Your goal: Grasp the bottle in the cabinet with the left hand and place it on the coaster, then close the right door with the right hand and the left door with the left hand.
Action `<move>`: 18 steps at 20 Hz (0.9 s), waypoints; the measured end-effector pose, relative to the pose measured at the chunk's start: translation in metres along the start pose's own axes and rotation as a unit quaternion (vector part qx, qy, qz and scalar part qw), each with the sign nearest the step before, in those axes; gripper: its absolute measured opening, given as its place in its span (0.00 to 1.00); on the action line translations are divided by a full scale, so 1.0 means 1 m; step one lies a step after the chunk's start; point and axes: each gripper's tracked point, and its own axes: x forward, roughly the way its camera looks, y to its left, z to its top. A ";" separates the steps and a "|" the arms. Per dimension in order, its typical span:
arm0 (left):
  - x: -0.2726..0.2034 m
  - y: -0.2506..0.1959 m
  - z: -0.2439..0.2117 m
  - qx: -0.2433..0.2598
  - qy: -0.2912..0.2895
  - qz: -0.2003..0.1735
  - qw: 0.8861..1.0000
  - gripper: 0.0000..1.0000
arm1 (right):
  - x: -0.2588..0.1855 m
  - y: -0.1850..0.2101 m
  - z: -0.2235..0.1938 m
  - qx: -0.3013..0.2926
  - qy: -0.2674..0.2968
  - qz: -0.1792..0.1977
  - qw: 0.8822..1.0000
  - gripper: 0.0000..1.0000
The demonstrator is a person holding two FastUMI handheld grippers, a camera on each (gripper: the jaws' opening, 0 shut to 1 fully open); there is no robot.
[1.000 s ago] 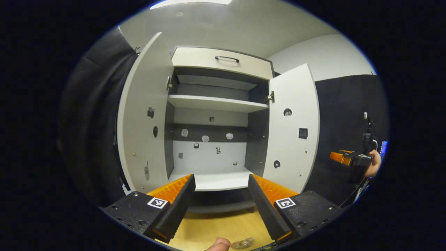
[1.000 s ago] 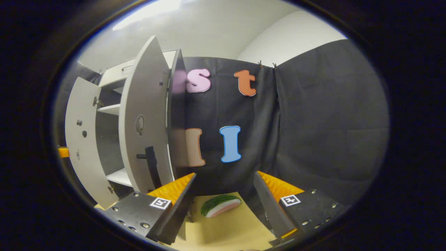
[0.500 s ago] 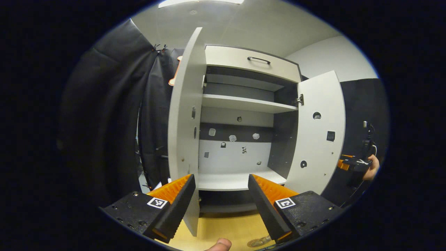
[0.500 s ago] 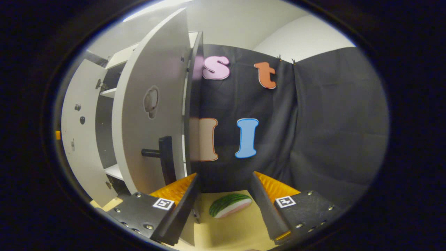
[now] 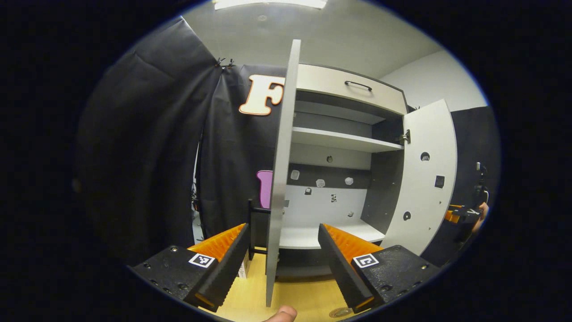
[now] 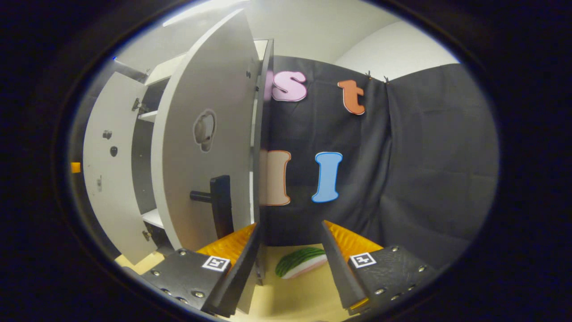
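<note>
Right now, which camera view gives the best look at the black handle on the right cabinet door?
The right gripper view: the black bar handle on the grey right door faces it, close. The left gripper view shows that door's inside face.

Black cloth (image 5: 147, 147) drapes the booth's walls, clipped at its top edge near 12 o'clock in the left gripper view and covering the 3 o'clock side (image 6: 429, 170) of the right gripper view. Above it rises a plain white wall (image 6: 389, 49) under a pale ceiling (image 5: 339, 40). A bright ceiling light (image 5: 270, 3) glows at 12 o'clock. A light wooden tabletop (image 6: 304, 297) lies at 6 o'clock.
</note>
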 end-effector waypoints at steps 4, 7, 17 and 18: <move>0.000 0.024 -0.002 -0.003 0.005 0.023 1.000 0.96 | -0.003 0.007 0.003 -0.001 -0.022 -0.010 1.000 0.83; -0.001 0.051 -0.007 0.003 0.016 0.052 0.999 0.96 | -0.004 0.020 -0.001 0.009 -0.021 -0.004 1.000 0.83; 0.022 0.139 -0.030 -0.019 0.024 0.116 0.993 0.96 | 0.003 0.084 -0.007 0.036 -0.006 0.028 0.999 0.83; 0.026 0.145 -0.034 -0.025 0.029 0.119 0.992 0.97 | 0.002 0.088 -0.007 0.039 -0.007 0.033 0.999 0.83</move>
